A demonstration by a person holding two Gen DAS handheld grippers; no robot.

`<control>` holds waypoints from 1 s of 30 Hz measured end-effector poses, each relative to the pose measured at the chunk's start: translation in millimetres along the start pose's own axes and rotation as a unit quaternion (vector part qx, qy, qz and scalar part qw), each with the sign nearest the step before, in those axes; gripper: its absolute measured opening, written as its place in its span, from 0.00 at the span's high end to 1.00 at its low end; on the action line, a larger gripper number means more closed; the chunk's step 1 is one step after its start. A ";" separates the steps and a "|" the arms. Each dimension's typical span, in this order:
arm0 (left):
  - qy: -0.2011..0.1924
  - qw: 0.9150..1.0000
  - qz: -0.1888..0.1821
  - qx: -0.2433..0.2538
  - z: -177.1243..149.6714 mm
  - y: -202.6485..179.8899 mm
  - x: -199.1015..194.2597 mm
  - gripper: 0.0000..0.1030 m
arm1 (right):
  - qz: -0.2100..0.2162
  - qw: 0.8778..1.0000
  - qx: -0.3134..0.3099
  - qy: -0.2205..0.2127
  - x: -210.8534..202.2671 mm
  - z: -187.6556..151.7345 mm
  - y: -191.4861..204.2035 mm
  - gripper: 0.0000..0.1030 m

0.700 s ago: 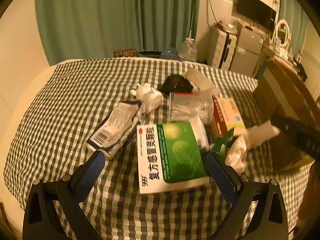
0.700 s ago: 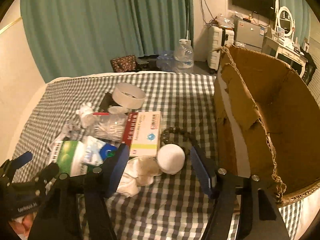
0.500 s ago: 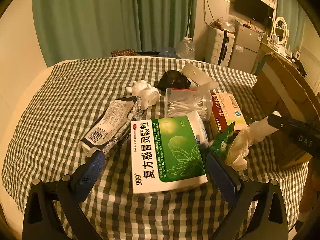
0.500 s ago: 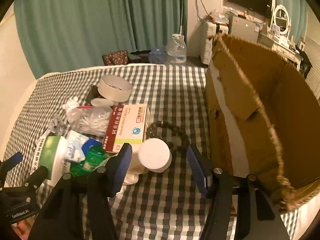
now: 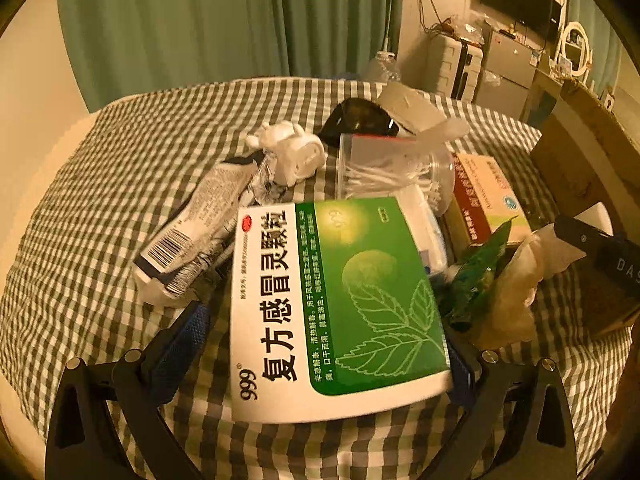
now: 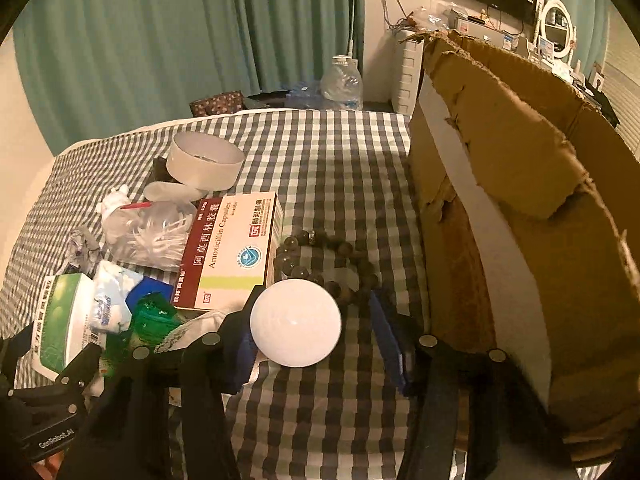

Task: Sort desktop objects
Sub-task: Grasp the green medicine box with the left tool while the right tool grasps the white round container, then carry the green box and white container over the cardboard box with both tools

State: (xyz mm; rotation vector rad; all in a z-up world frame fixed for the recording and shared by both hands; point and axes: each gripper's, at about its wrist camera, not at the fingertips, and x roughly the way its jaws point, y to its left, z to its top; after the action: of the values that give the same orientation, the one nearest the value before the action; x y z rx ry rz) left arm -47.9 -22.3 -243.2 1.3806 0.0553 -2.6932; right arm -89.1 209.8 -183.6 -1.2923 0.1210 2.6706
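A green and white 999 medicine box [image 5: 332,304] lies on the checked cloth between the fingers of my open left gripper [image 5: 320,344]; it also shows in the right wrist view [image 6: 60,320]. A white round lid [image 6: 296,324] sits between the fingers of my open right gripper [image 6: 316,344], close to the left finger. A red and white Amoxicillin box [image 6: 232,248] and a dark bead bracelet [image 6: 324,256] lie just beyond the lid. An open cardboard box [image 6: 520,208] stands to the right.
A clear tub of cotton swabs [image 5: 392,172], a silver pouch [image 5: 200,224], a white figurine [image 5: 292,152], a black item [image 5: 356,120] and a white round container [image 6: 204,160] crowd the cloth. A green sachet [image 5: 476,280] and crumpled tissue [image 5: 516,292] lie beside the medicine box.
Both grippers have moved forward and down. The 999 box now sits between the left fingers, and the white lid sits between the right fingers.
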 end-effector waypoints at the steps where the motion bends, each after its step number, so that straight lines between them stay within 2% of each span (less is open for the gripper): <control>1: 0.003 1.000 -0.005 0.001 -0.4 0.7 3.4 0.00 | 0.000 1.000 0.000 0.000 1.1 -0.1 0.0 0.55; 3: 0.004 1.000 -0.005 0.004 -1.2 2.1 8.9 0.06 | 0.005 1.000 0.000 0.006 5.2 -0.6 0.4 0.65; 4: 0.003 1.000 -0.001 0.007 -1.6 2.5 11.5 0.10 | 0.008 1.000 0.001 0.005 5.8 -0.5 0.7 0.66; 6: 0.003 1.000 0.000 0.006 -3.1 4.8 14.8 0.23 | 0.008 1.000 -0.002 0.002 5.4 -0.5 2.9 0.69; 13: -0.027 1.000 0.004 0.009 0.6 12.5 0.0 0.24 | 0.007 1.000 0.006 -0.007 -0.9 0.3 2.1 0.69; 18: -0.048 0.999 0.010 0.001 9.1 20.3 -14.9 0.24 | 0.003 1.000 0.001 -0.026 -14.0 4.9 -0.4 0.69; 22: -0.079 0.997 0.012 0.012 18.8 18.1 -34.0 0.24 | 0.008 0.999 0.001 -0.045 -25.9 8.3 -1.4 0.69; 30: -0.119 0.993 -0.006 0.023 33.9 5.4 -70.8 0.24 | 0.027 0.996 -0.013 -0.087 -54.1 19.5 7.6 0.69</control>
State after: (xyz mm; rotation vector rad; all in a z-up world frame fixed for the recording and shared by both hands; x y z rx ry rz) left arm -33.7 -24.5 -165.9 1.0632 -0.0186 -2.8635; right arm -72.6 198.8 -129.1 -1.0707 0.0987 2.8257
